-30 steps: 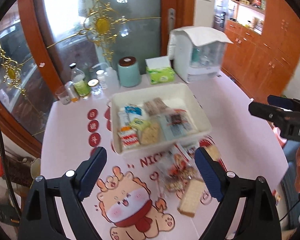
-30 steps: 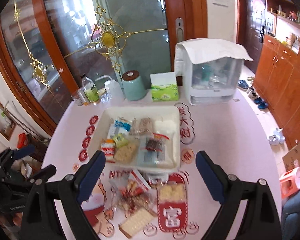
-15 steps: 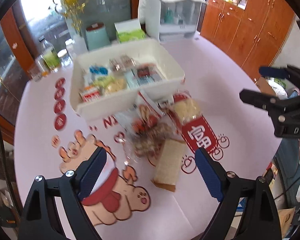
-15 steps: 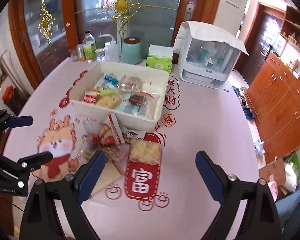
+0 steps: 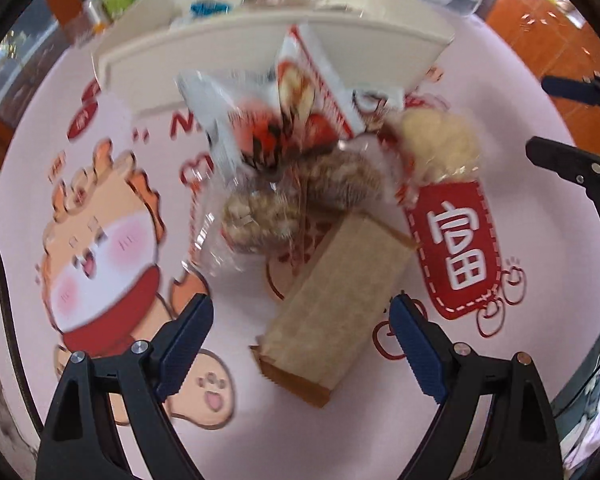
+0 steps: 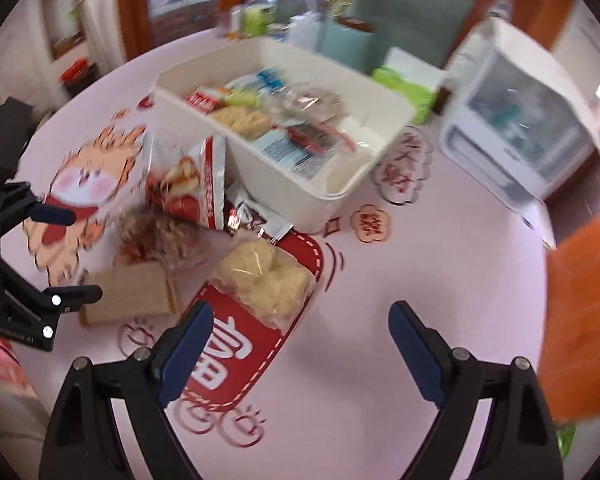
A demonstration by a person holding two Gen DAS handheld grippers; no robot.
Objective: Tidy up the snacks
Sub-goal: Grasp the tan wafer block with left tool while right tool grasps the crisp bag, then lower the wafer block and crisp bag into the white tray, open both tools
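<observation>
A white bin [image 6: 324, 184] holds several snack packets; it also shows in the left wrist view [image 5: 260, 52]. Loose snacks lie in front of it: a tan cracker pack [image 5: 336, 304], a clear bag of brown puffs [image 5: 300, 200], a red-and-white packet [image 5: 300, 108] leaning on the bin, and a bag of pale rice crackers [image 5: 440, 148]. My left gripper [image 5: 302, 344] is open, its fingers straddling the tan pack's near end. My right gripper [image 6: 300, 348] is open, low over the table, with the rice cracker bag [image 6: 264, 280] just ahead of its left finger.
The pink round table [image 6: 420, 264] carries a white appliance [image 6: 524, 128], a green tissue box [image 6: 408, 84], a teal canister [image 6: 346, 44] and bottles [image 6: 256, 20] behind the bin. The table edge is close at the right. The right gripper shows at the left wrist view's right edge [image 5: 572, 128].
Both grippers have dropped toward the table and moved in on the loose snacks. The left one now sits over the tan pack; the right one has come close to the rice cracker bag.
</observation>
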